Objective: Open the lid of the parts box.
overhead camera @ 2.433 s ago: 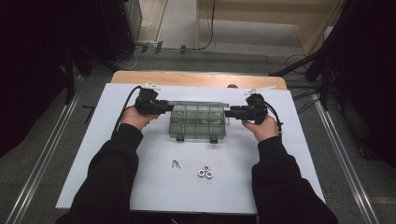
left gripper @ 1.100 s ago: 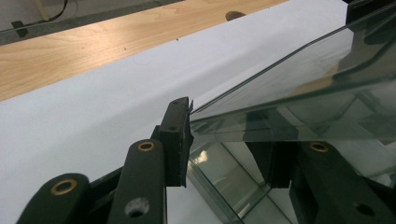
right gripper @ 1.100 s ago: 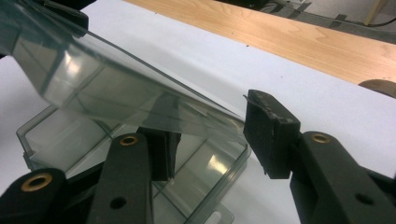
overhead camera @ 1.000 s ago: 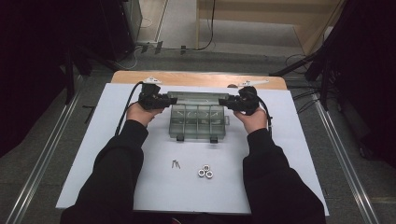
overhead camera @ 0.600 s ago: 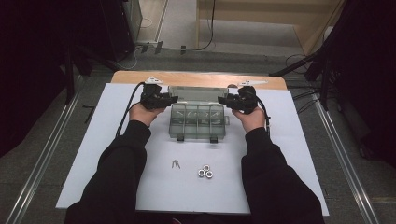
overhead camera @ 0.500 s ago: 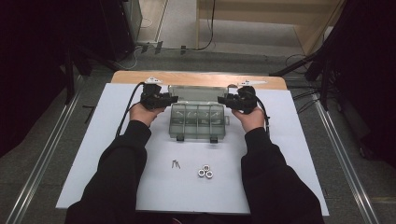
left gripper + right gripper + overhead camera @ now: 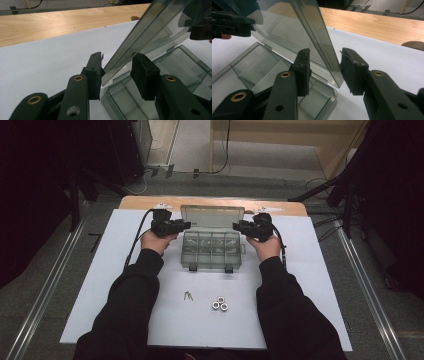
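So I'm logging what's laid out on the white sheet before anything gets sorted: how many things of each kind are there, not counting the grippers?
Clear plastic box with lid raised: 1
Nuts: 3
Screws: 2
Total: 6

A white sheet covers the wooden table — its bare far edge shows. Grey carpet floor surrounds the table, metal rails beside it — cables and a wooden cabinet beyond.
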Demonstrator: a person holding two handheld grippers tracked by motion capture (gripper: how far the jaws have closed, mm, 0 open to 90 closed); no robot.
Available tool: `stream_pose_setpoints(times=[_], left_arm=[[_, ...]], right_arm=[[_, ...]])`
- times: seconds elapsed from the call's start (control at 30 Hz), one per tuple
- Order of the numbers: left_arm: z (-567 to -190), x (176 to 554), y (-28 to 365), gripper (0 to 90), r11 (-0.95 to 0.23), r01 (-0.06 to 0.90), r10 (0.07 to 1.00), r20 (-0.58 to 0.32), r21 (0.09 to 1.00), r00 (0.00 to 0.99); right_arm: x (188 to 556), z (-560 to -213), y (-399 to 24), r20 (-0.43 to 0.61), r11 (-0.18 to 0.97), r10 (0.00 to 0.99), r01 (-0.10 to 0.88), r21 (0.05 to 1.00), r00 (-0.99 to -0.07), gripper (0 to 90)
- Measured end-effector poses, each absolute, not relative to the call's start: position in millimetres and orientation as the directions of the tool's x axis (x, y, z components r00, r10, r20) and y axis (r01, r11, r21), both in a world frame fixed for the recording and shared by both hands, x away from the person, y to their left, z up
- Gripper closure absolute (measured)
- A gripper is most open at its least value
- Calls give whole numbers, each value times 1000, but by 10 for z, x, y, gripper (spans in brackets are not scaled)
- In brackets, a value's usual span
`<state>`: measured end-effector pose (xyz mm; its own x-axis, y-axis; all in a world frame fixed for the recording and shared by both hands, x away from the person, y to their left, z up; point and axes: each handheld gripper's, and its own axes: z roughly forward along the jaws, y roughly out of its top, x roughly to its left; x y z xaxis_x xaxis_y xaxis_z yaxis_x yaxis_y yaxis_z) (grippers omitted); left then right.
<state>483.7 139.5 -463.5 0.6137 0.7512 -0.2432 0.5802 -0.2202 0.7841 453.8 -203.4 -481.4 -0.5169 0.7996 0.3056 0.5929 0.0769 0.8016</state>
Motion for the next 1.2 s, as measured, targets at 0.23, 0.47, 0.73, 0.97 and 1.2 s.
stream_pose_setpoints(times=[0.23,0.47,0.73,0.97,1.2], left_arm=[[-4685,4859,1358,602,-207,583,763,-243,786,599],[-4726,4871,1334,606,-213,581,767,-234,785,597],[-4781,4912,1326,606,-195,601,778,-251,775,576],[-4831,4938,1316,606,-185,615,786,-260,766,560],[-4854,4946,1305,604,-196,618,794,-247,761,555]], right_arm=[[4573,-4879,-2033,311,69,808,604,794,-500,640],[4610,-4935,-2049,344,41,802,619,784,-489,661],[4670,-4968,-2038,347,41,810,636,770,-472,691],[4707,-5003,-2034,353,36,817,653,757,-455,705],[4751,-5038,-2034,370,25,817,668,744,-443,717]])
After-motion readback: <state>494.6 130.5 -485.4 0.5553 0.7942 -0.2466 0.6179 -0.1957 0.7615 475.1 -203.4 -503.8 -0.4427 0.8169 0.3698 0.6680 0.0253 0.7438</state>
